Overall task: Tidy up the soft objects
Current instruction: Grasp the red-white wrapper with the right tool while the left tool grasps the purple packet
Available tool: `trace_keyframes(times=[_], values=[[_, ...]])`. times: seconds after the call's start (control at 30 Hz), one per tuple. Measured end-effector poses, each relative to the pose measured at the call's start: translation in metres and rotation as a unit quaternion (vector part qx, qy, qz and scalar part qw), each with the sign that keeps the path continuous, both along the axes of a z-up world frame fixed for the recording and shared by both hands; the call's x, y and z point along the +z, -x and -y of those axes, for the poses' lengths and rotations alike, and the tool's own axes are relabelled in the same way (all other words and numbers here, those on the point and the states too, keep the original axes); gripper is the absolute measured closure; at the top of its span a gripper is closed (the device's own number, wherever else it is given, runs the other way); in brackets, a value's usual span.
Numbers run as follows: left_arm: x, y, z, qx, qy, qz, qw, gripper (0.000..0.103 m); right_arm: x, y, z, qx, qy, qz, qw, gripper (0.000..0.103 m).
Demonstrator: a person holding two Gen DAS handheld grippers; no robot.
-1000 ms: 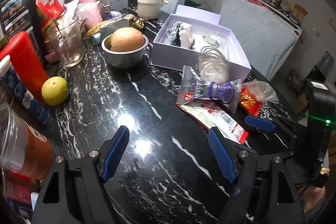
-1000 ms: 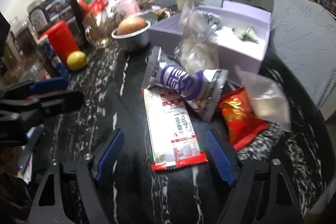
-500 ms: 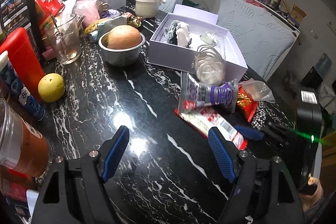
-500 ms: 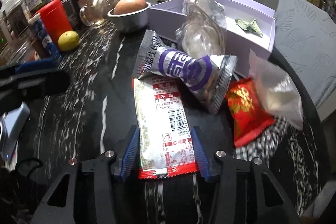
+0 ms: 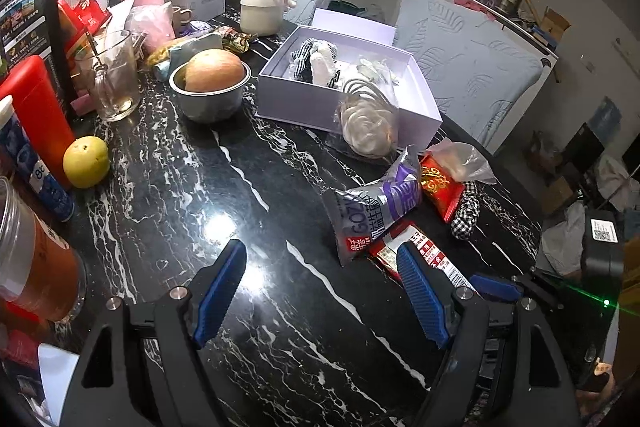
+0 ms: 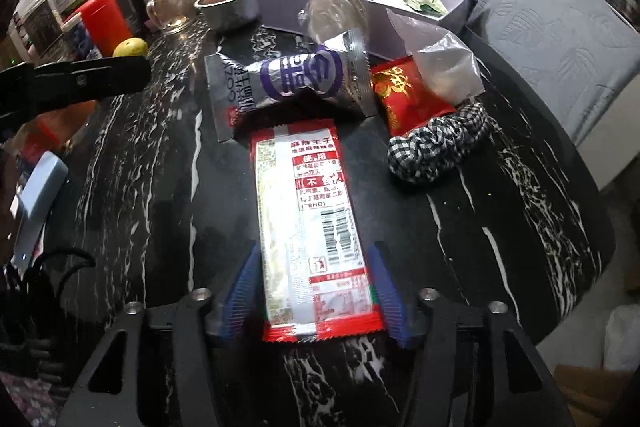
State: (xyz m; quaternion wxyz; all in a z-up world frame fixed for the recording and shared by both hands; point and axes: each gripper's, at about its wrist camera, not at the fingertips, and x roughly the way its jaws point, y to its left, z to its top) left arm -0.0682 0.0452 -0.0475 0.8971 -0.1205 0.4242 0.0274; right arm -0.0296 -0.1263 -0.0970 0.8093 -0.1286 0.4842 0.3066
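I'm working over a black marble table crowded with clutter, and the lilac box at its far side is where I judge the soft things belong; it already holds a few soft items. Between me and the box lies the pile: a silver-and-purple snack bag, a red packet to its right with a clear plastic bag lying over its far corner, and a black-and-white checked scrunchie nearer on the right.

Nearest is the long red-and-white packet, lying flat, its far end just under the snack bag. My right gripper straddles its near end, the jaws opening, blue pads just outside each long edge and not pressing, so nothing is held yet.

To do this well I'd close squarely across the width, well in from the crimped seam, then lift gently so the far end slides out without dragging the snack bag.

My left gripper hangs wide and empty over bare marble to the left; I'd keep it clear.
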Motion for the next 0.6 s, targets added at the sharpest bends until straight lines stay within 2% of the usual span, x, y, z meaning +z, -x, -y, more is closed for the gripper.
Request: trace_keyframes(times=[0.03,0.1,0.17,0.2,0.27,0.3,0.47,0.6], values=[[0.001,0.0,0.001,0.001,-0.002,0.0,1.0,0.026,0.0,-0.001,-0.002,0.0,-0.002,0.002,1.0,0.042],[0.001,0.001,0.0,0.003,-0.004,0.0,1.0,0.026,-0.001,-0.003,-0.01,0.007,-0.002,0.008,1.0,0.033],[0.001,0.001,0.0,0.007,-0.006,0.0,1.0,0.026,-0.003,-0.003,-0.02,0.016,0.012,0.024,1.0,0.033],[0.001,0.001,0.0,0.009,-0.008,-0.001,0.9999,0.026,-0.004,-0.001,-0.025,0.02,0.024,0.037,0.999,0.034],[0.0,0.0,-0.001,0.012,-0.008,-0.001,0.9999,0.026,-0.005,0.002,-0.028,0.027,0.017,0.056,0.998,0.05],[0.0,-0.001,-0.002,0.013,-0.008,-0.001,0.9999,0.026,-0.005,0.003,-0.028,0.026,0.012,0.062,0.998,0.053],[0.002,-0.007,0.0,0.002,0.006,0.006,1.0,0.026,-0.002,0.001,-0.021,0.025,-0.001,0.05,0.998,0.059],[0.006,-0.017,0.005,-0.014,0.015,0.016,0.9997,0.026,0.009,-0.001,-0.001,0.016,-0.042,0.032,0.998,0.059]])
